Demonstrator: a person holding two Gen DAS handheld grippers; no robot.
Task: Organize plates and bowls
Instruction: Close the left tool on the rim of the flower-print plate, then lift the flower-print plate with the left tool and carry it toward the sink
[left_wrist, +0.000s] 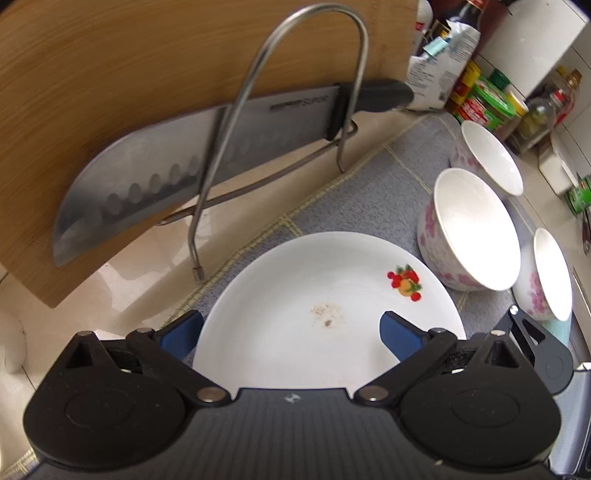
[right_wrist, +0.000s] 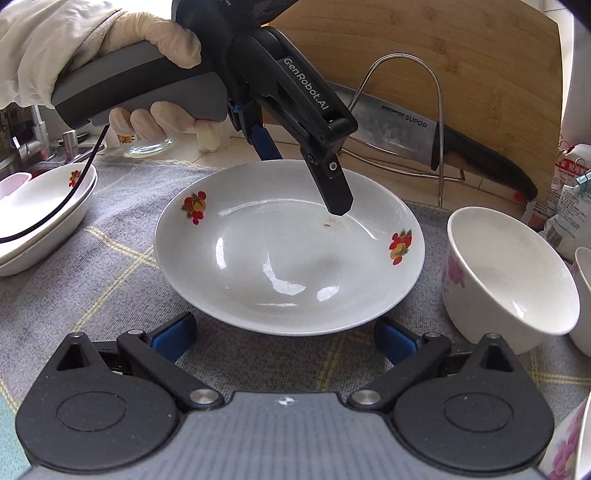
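A white plate (left_wrist: 295, 295) with fruit decals lies on the grey checked cloth (left_wrist: 369, 192). My left gripper (left_wrist: 291, 332) is open and straddles one side of the plate's rim. In the right wrist view the left gripper (right_wrist: 304, 181) has one finger (right_wrist: 336, 192) over the plate (right_wrist: 288, 251) and the other behind the far rim. My right gripper (right_wrist: 286, 338) is open, just short of the plate's near edge, with nothing between its fingers. Three white bowls with pink flowers (left_wrist: 476, 229) (left_wrist: 491, 162) (left_wrist: 550, 273) stand right of the plate. A stack of matching plates (right_wrist: 44, 218) sits at the left.
A steel wire rack (left_wrist: 258, 110) holds a cleaver (left_wrist: 166, 173) against an upright wooden cutting board (left_wrist: 110, 74) behind the plate. Bottles and packets (left_wrist: 487, 96) crowd the back right corner. A gloved hand (right_wrist: 147, 37) holds the left gripper. A faucet (right_wrist: 29, 147) is at far left.
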